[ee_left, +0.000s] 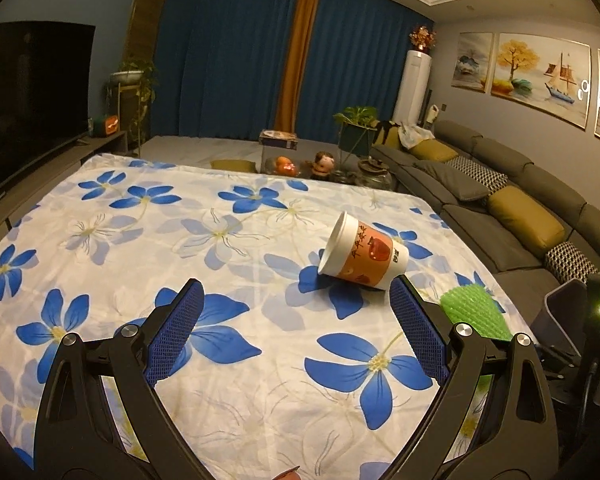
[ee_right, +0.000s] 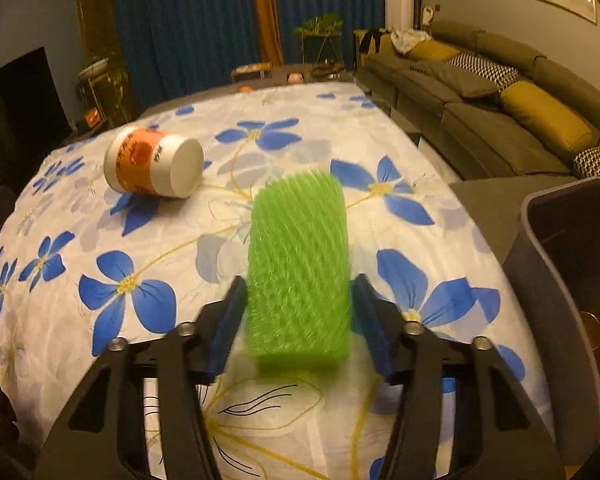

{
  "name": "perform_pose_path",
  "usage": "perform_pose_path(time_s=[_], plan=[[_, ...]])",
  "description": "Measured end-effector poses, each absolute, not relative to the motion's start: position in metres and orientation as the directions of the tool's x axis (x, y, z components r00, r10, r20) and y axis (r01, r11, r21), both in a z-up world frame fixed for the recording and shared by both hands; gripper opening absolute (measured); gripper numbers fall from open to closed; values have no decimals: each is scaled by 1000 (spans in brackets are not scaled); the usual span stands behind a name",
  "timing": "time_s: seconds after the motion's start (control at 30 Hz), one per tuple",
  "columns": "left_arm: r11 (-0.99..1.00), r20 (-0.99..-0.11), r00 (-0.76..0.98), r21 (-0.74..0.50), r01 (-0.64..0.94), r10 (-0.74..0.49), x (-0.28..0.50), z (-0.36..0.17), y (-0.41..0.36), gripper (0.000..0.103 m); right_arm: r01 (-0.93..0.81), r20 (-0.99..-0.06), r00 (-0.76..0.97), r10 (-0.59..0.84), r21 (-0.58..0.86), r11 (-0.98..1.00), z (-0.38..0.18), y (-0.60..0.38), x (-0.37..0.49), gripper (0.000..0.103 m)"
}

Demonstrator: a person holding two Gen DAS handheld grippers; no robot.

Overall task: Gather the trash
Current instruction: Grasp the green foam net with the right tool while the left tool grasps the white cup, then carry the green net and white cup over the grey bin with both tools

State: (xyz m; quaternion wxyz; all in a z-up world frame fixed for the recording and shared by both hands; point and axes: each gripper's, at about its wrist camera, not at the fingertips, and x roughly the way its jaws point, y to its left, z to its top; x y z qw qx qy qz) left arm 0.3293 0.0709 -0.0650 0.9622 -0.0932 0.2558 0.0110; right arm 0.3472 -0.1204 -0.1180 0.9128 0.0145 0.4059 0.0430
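A white and orange paper cup [ee_left: 362, 255] lies on its side on the flowered tablecloth [ee_left: 228, 264]; it also shows in the right wrist view [ee_right: 154, 164]. My left gripper [ee_left: 296, 300] is open and empty, with the cup just beyond its right finger. A green foam net sleeve [ee_right: 298, 268] sits between the fingers of my right gripper [ee_right: 298, 296]; the pads stand close at its sides and the frame is blurred, so contact is unclear. The sleeve also shows in the left wrist view [ee_left: 474, 312]. A dark bin [ee_right: 572, 276] stands at the table's right edge.
A grey sofa [ee_left: 500, 200] with yellow and patterned cushions runs along the right. A low table with fruit, a figurine and plants [ee_left: 320, 164] stands beyond the far edge. A TV [ee_left: 28, 92] on a cabinet is at the left.
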Motion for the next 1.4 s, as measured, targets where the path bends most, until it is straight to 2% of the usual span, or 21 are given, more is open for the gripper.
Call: perform_pose_path(time_s=[0.07,0.2,0.5,0.6,0.67,0.77,0.93,1.2,1.4], plan=[[982,-499,866,-178,-62,-36,333,-66,72,92,-70,-753,650,97,67,995,-121,-120,350,38],[983,-504,861,-181,-39,-59,343,-69,71,92,-90,-748,651,128,92,992,-121,-122,348,15],[985,-544,828,-164,53,-135,392,-83,65,92,-67,-648,751,127,117,991,-101,-136,318,13],[971,-574,790,-212,109,-214,414,-91,66,83,-56,-618,777,117,117,992,-92,-140,312,13],[961,-582,773,-243,131,-252,424,-94,68,81,-50,-601,791,115,124,991,-87,-144,309,14],[952,-593,752,-264,157,-288,436,-98,68,70,-52,-583,803,121,133,990,-83,-146,308,13],[928,-632,682,-299,222,-367,450,-107,59,41,-55,-569,813,127,142,988,-78,-148,307,13],[917,-641,656,-275,287,-398,451,-109,44,6,-54,-566,814,129,147,988,-77,-148,306,13],[922,-637,667,-255,293,-388,447,-107,44,1,-53,-566,814,128,147,988,-77,-149,304,13]])
